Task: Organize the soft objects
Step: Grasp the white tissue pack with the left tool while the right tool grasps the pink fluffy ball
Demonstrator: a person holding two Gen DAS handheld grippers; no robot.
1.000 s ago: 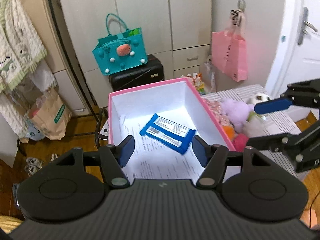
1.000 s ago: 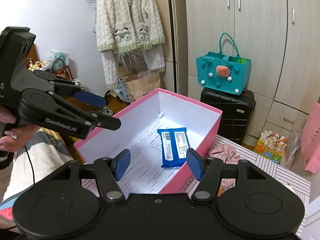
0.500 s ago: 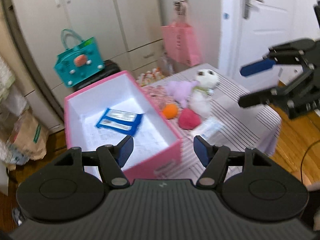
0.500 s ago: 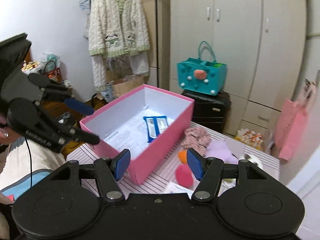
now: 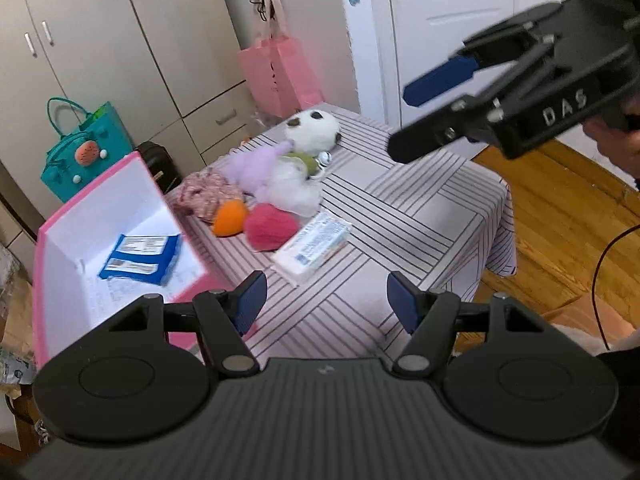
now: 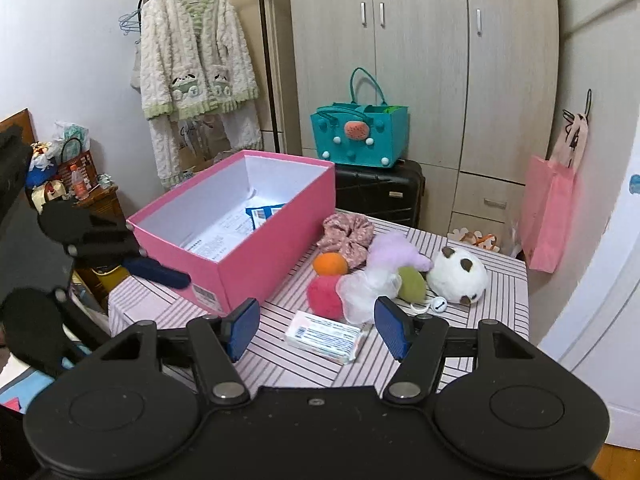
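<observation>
A pink box [image 5: 100, 200] [image 6: 256, 256] stands on the left of the striped table and holds a blue packet [image 5: 140, 258] [image 6: 264, 212]. Beside it lie soft things: a pink pompom [image 5: 270, 226] [image 6: 324, 296], an orange ball [image 5: 229, 218] [image 6: 330, 264], a floral scrunchie [image 5: 206, 194] [image 6: 348, 236], a lilac plush [image 5: 256, 166] [image 6: 394, 250], a white fluffy toy [image 5: 294, 186] [image 6: 366, 288] and a white panda plush [image 5: 314, 128] [image 6: 458, 276]. A white tissue pack [image 5: 312, 246] [image 6: 324, 336] lies nearest. My left gripper [image 5: 324, 302] is open and empty above the table's near side. My right gripper [image 6: 316, 326] is open and empty above the tissue pack.
A teal bag [image 6: 360, 136] sits on a black suitcase [image 6: 380, 196] behind the table. A pink paper bag [image 6: 550, 212] hangs by the wardrobe. A white door [image 5: 460, 20] is at the right. A cardigan [image 6: 192, 64] hangs at the left. The striped tablecloth [image 5: 420, 216] drops off to wooden floor.
Both grippers have pulled back from over the pink box and swung right. The soft toys and tissue pack came into view. The blue packet stays in the box.
</observation>
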